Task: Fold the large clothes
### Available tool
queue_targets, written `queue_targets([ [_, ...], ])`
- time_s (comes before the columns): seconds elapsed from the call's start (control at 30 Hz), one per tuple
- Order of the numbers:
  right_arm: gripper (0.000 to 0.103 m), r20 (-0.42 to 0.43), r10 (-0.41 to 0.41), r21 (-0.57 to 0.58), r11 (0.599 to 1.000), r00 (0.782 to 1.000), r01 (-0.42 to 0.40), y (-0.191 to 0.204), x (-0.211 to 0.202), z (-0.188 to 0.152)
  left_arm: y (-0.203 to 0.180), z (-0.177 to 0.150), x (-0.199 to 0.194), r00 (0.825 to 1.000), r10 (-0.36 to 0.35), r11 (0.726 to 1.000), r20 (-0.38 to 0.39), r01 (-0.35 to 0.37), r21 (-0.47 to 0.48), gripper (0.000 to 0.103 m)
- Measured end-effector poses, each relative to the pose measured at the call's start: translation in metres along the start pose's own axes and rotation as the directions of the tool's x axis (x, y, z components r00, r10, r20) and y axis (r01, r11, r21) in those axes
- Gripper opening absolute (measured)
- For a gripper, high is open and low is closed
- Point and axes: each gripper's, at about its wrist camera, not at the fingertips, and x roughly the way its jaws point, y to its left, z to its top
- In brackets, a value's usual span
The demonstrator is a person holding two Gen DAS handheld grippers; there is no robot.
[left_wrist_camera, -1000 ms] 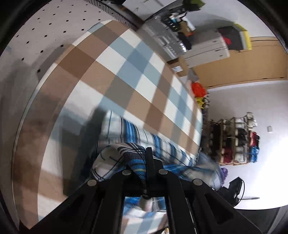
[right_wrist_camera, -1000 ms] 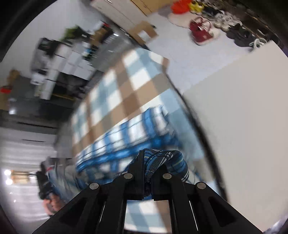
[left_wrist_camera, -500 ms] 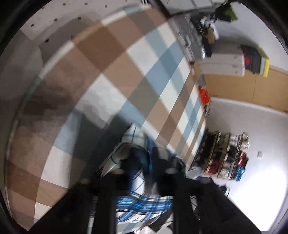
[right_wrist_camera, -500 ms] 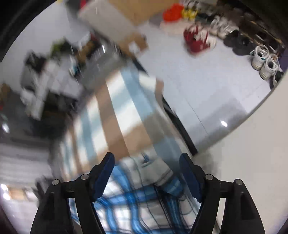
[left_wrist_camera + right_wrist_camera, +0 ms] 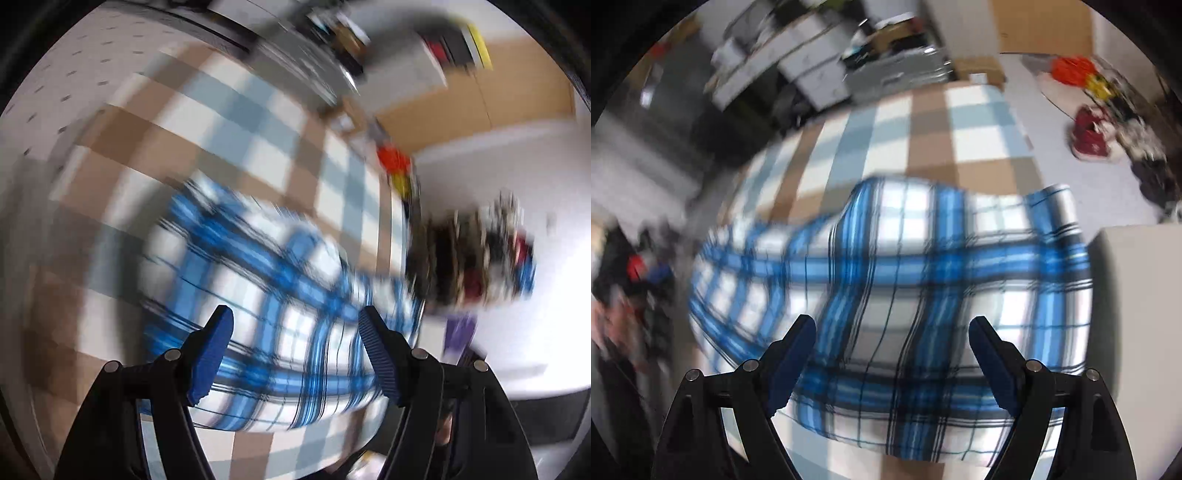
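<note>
My left gripper (image 5: 295, 332): blue pads spread wide, nothing between them; hangs above blue plaid garment (image 5: 266, 302)
My right gripper (image 5: 892, 345): pads likewise spread apart, empty, above same garment (image 5: 908, 295)
Garment: lies folded on brown, white and pale-blue checked cloth (image 5: 927, 122), free of both tools; left view heavily blurred, edges unclear
Beyond cloth, right view: grey-white cabinets (image 5: 798, 55), red and orange items on floor (image 5: 1087, 134)
Left view: shoe rack (image 5: 480, 258) against white wall, blurred

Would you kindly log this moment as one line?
left gripper: open | right gripper: open | plaid shirt: lying on checked cloth
</note>
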Motion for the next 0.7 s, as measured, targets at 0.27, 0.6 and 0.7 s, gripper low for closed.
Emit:
queue_targets([
  [0.27, 0.086, -0.025, -0.148, -0.053, 0.988, 0.989, 0.147, 0.004, 0.052, -0.017, 0.013, -0.013, 0.078, 0.989, 0.131, 0.987, -0.072, -0.123, 0.101, 0.066],
  [0.6, 0.088, 0.092, -0.289, -0.155, 0.941, 0.953, 0.300, 0.044, 0.024, -0.004, 0.000, -0.042, 0.030, 0.982, 0.165, 0.953, 0.094, -0.183, 0.241, 0.065],
  [0.7, 0.093, 0.127, -0.219, -0.182, 0.954, 0.967, 0.240, 0.077, 0.026, 0.012, -0.038, -0.049, 0.032, 0.981, 0.139, 0.902, 0.138, -0.183, 0.392, 0.065],
])
